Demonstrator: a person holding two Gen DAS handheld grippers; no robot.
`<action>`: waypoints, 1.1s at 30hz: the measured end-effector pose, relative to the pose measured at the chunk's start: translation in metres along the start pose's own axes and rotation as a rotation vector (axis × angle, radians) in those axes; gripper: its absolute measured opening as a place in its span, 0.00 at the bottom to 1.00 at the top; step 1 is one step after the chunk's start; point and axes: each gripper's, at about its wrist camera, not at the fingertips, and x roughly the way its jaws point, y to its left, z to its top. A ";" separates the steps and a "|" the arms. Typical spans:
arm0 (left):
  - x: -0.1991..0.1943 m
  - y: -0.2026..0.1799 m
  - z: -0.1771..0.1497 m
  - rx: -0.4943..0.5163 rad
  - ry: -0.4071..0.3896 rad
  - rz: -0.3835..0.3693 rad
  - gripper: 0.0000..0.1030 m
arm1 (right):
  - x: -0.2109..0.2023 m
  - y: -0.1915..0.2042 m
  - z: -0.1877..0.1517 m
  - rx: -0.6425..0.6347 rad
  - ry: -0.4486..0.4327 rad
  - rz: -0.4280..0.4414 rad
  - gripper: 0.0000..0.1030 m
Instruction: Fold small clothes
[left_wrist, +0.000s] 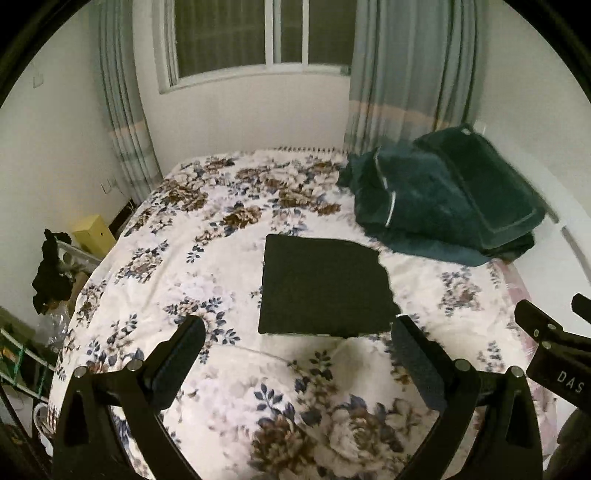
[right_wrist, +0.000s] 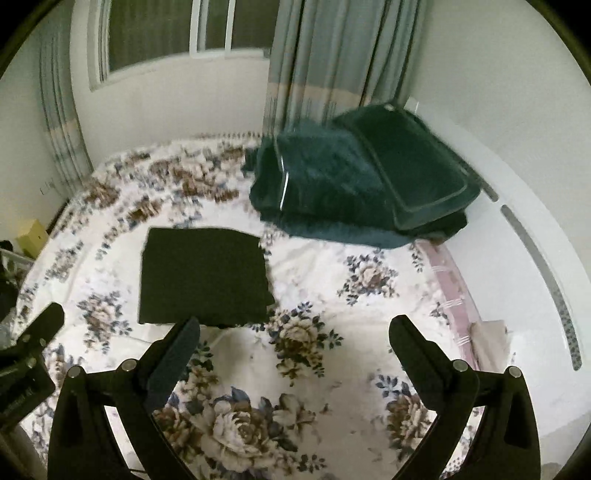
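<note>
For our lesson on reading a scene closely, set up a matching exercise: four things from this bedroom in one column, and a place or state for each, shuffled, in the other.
Things
1. flat black folded cloth
2. dark green plush bedding pile
3. pale yellow box
4. left gripper

Places or states
A. beside the bed, by the wall
B. open, holding nothing
C. lying mid-bed on the floral sheet
D. heaped at the bed's far corner

Pairs: 1-C, 2-D, 3-A, 4-B
</note>
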 end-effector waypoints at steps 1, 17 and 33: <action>-0.012 0.000 -0.001 -0.003 -0.011 0.003 1.00 | -0.021 -0.004 -0.003 0.002 -0.015 0.007 1.00; -0.173 0.003 -0.029 -0.035 -0.170 0.010 1.00 | -0.245 -0.044 -0.048 -0.015 -0.218 0.061 1.00; -0.215 -0.001 -0.053 -0.053 -0.211 0.029 1.00 | -0.301 -0.068 -0.059 -0.045 -0.266 0.131 1.00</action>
